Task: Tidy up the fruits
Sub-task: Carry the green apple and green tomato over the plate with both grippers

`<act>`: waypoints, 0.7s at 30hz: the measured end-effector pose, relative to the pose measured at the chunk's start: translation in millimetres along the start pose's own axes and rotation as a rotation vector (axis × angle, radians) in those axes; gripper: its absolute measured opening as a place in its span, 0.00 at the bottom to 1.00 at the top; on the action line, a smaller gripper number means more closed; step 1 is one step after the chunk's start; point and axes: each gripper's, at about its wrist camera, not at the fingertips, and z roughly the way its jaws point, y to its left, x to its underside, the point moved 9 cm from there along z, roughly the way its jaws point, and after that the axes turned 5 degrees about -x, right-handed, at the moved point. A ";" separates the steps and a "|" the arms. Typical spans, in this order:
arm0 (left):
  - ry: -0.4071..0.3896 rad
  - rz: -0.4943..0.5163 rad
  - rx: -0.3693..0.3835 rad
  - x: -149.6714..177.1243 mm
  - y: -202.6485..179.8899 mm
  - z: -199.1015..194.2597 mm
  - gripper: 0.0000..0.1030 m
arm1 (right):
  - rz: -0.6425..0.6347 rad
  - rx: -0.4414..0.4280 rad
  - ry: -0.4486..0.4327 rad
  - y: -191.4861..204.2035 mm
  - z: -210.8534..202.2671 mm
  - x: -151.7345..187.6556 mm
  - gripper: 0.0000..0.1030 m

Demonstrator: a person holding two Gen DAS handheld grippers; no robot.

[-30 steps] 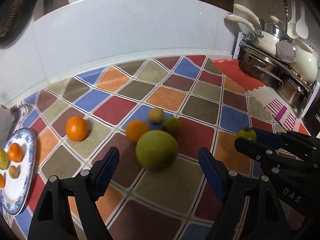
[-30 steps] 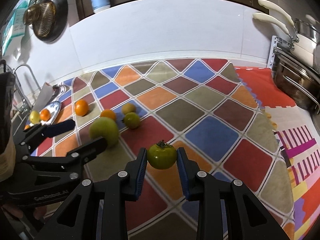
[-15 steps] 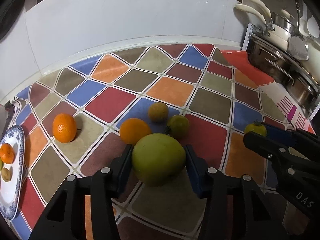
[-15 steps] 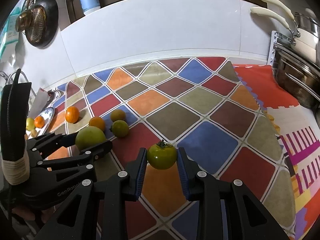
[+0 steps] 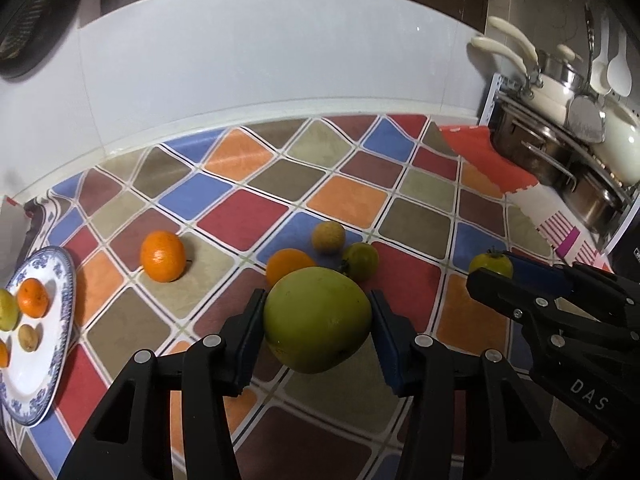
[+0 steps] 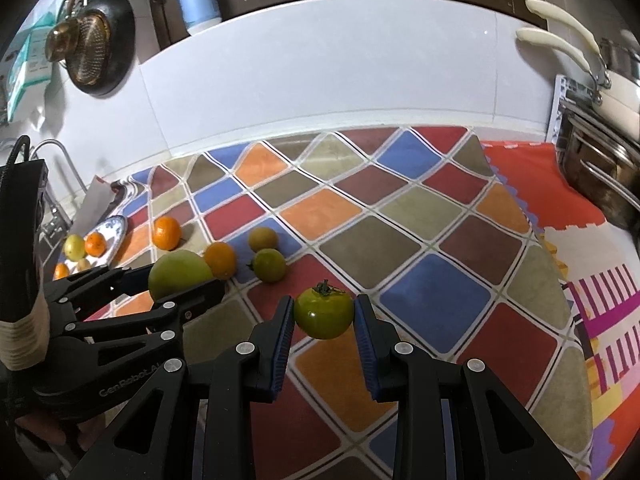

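The right hand-held gripper (image 5: 490, 270) has white letters "DAS" on its side. The left hand-held gripper (image 6: 182, 276) has "GenRobot" on its side.

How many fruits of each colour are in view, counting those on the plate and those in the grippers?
Orange: 4, namely two on the mat and two on the plate.
Green or yellow-green: 4, namely the large fruit, the green tomato, a small one on the mat, one on the plate.
Tan-brown: 2.
Total: 10.
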 end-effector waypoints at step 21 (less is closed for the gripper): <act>-0.088 -0.142 -0.091 20.3 98.9 -84.3 0.48 | -0.124 -0.130 -0.074 116.5 -26.0 -19.2 0.30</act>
